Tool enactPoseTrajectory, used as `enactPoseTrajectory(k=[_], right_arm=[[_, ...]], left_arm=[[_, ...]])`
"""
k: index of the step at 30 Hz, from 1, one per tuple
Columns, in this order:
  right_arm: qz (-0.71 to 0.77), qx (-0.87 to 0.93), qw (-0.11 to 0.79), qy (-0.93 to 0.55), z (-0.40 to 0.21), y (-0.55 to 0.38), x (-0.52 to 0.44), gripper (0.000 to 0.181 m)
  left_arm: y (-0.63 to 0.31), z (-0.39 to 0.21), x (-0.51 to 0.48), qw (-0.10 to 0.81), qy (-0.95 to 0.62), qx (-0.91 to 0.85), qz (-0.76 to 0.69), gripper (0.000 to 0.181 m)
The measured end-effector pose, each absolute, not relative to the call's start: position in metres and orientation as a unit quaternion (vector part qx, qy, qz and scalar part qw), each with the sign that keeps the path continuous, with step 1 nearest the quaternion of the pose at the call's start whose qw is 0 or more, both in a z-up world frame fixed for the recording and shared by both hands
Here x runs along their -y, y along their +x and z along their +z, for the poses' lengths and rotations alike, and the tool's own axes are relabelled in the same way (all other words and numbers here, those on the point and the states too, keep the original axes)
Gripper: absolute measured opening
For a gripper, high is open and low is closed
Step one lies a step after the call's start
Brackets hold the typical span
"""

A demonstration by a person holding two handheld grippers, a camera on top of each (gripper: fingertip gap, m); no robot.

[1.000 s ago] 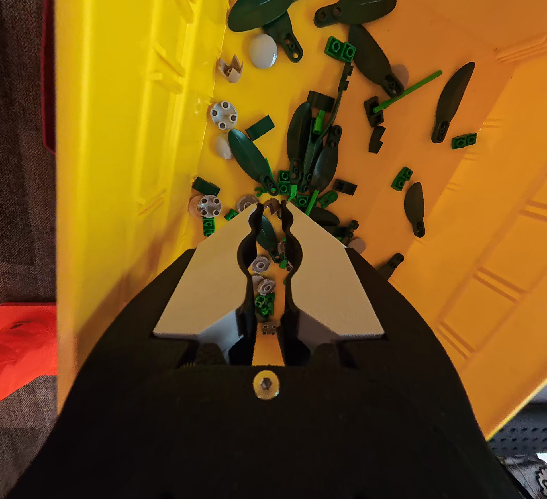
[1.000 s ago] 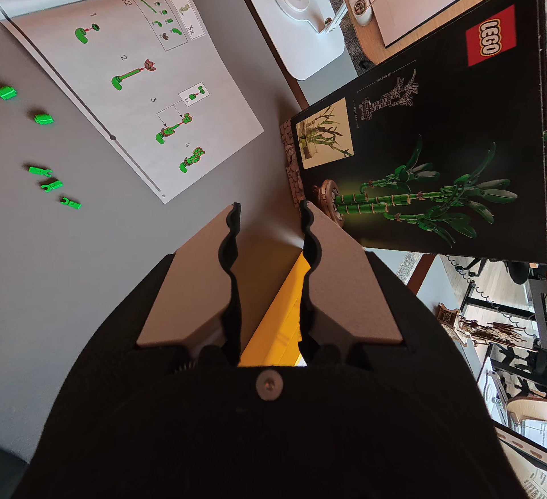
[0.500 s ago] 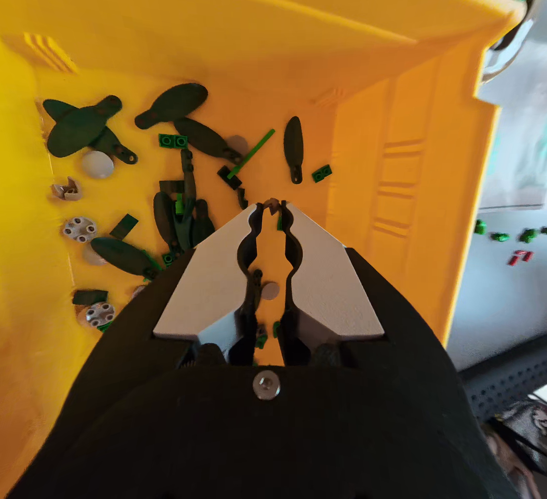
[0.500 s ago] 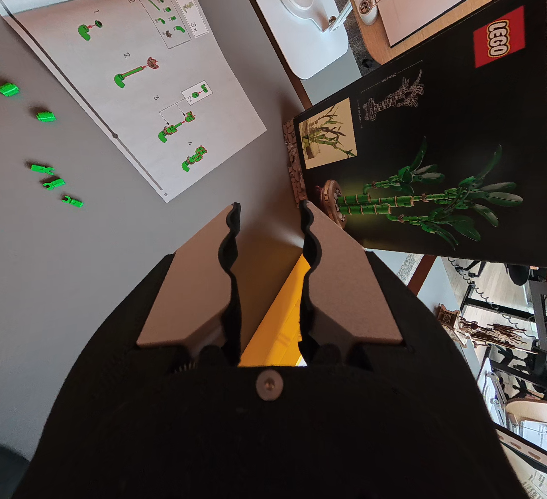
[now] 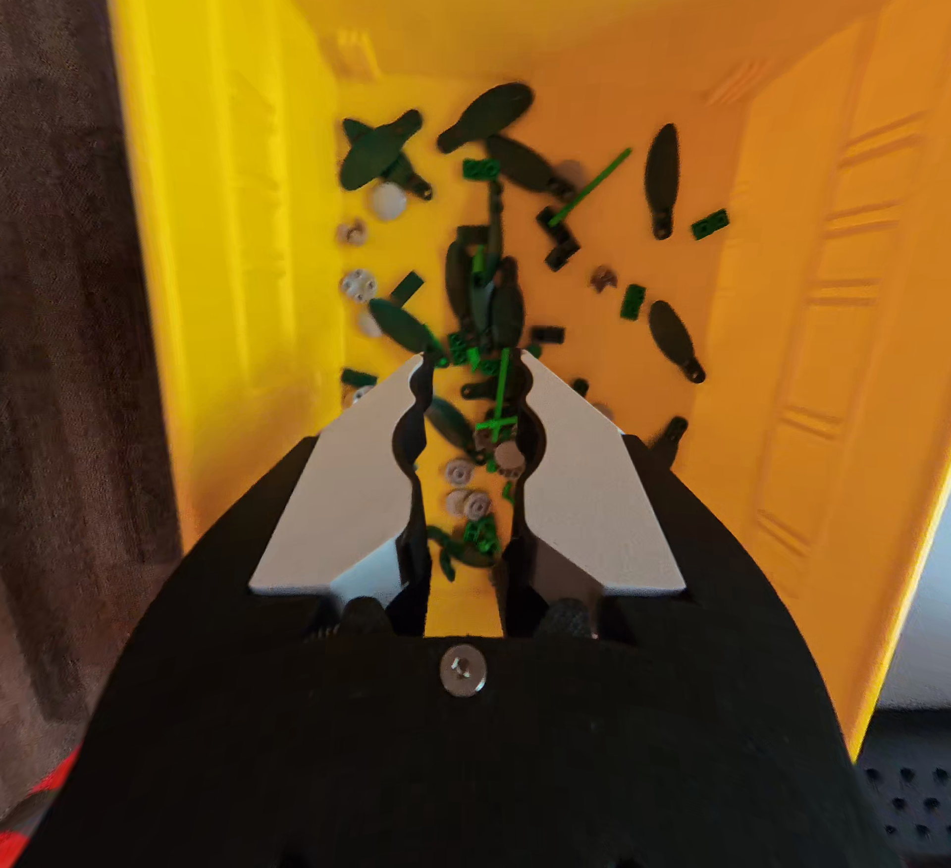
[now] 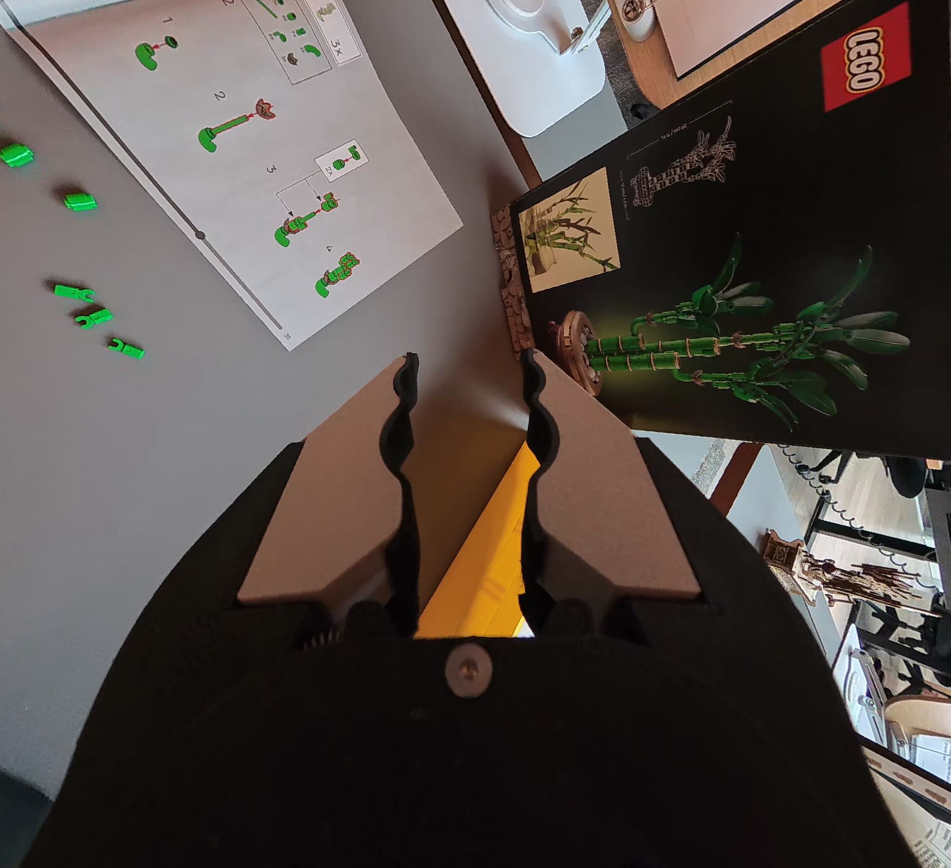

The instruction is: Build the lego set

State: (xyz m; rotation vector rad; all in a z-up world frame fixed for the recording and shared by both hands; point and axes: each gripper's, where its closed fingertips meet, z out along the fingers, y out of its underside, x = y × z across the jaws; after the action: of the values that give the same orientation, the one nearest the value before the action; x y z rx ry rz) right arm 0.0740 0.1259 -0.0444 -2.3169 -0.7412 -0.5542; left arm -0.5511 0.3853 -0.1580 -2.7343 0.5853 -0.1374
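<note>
My left hand-held gripper (image 5: 472, 362) hangs over the open yellow bin (image 5: 566, 30), its jaws apart with nothing between them. Through the gap I see the bin floor littered with lego pieces. Dark green leaf pieces (image 5: 486, 116) lie scattered toward the bin's far wall, and more of them pile up in the middle. A thin bright green rod (image 5: 589, 187) lies slanted beside the leaves, and another bright green rod (image 5: 502, 382) shows just past my fingertips. Small grey round pieces (image 5: 358, 285) sit along the bin's left wall, with a few more visible between my fingers. A small tan claw-shaped piece (image 5: 603, 278) lies alone toward the bin's right wall. The view is somewhat blurred.

My right hand-held gripper (image 6: 468, 355) is above the grey counter (image 6: 128, 431), jaws apart and empty, with a corner of the yellow bin showing low between the fingers. Beyond the fingertips lies the open instruction booklet (image 6: 247, 133). Left of the booklet, small bright green pieces (image 6: 77, 201) rest on the counter, well apart from the booklet's edge. Right of the booklet stands the black lego box (image 6: 772, 225), printed with a bamboo plant.
</note>
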Motion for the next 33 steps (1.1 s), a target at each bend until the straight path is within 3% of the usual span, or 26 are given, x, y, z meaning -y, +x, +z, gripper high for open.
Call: enactPoseTrajectory(k=[10, 20, 33], right_arm=[[-0.209, 0.286, 0.316, -0.880, -0.045, 0.072, -0.125, 0.040], [-0.209, 0.290, 0.311, -0.881, -0.048, 0.071, -0.127, 0.040], [-0.209, 0.290, 0.310, -0.881, -0.049, 0.071, -0.127, 0.040]], left_arm=[[-0.591, -0.181, -0.375, 0.132, -0.953, -0.265, 0.061, 0.028], [-0.579, -0.200, -0.382, 0.125, -0.949, -0.287, 0.039, 0.027], [-0.575, -0.204, -0.380, 0.119, -0.949, -0.292, 0.024, 0.006]])
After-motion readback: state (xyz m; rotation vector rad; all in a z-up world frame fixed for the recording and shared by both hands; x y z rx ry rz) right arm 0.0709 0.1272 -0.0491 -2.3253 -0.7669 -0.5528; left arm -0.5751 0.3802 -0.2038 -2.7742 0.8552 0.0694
